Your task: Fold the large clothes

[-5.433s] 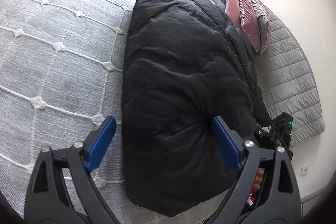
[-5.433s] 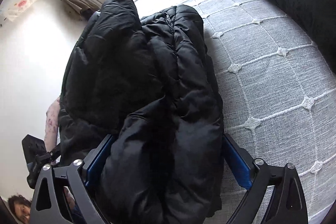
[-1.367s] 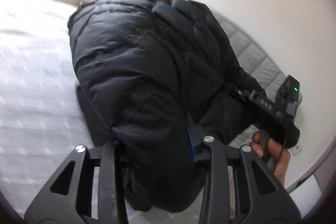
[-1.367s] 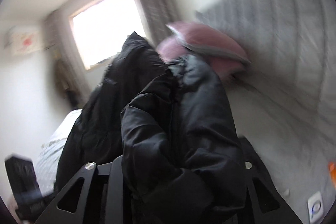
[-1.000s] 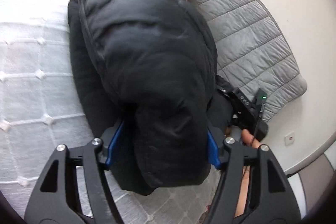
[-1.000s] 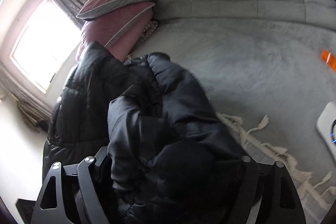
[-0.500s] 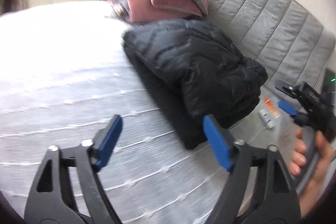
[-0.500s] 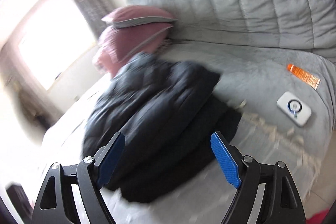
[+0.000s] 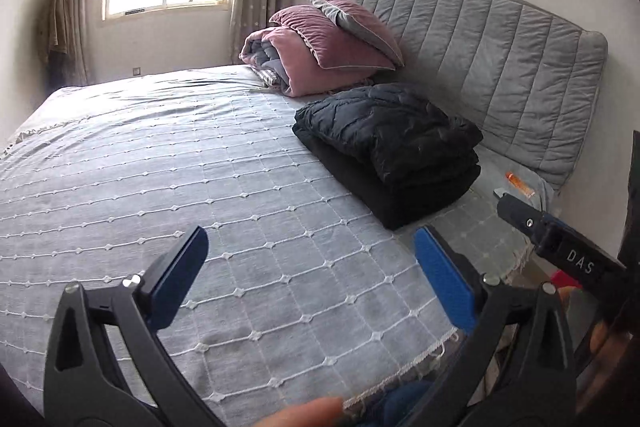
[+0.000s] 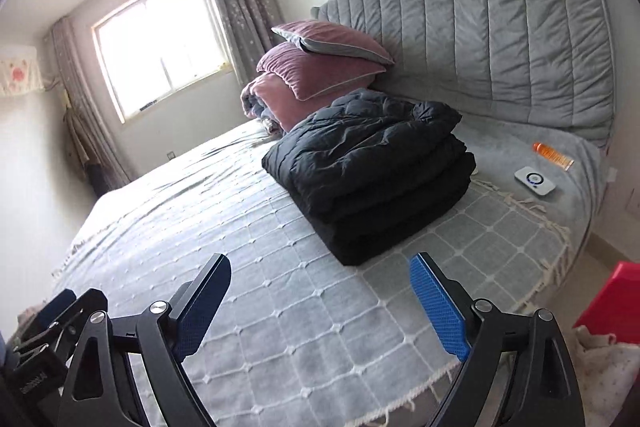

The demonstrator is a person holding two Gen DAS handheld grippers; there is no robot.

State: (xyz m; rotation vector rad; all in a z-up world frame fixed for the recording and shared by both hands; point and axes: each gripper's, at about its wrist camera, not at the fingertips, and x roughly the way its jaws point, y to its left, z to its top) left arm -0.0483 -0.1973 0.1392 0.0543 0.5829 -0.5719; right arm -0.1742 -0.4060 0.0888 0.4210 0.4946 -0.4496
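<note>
The black puffer jacket [image 9: 390,143] lies folded in a thick stack on the bed [image 9: 240,211], well ahead of the left gripper [image 9: 310,275] and off to its right, just in front of the pink pillows [image 9: 332,43]. That gripper is spread wide and holds nothing. The right gripper [image 10: 320,301], also wide apart and empty, has the jacket ahead, slightly right. Beyond it, probably a small white device [image 10: 535,181] lies near the headboard [image 10: 500,27].
</note>
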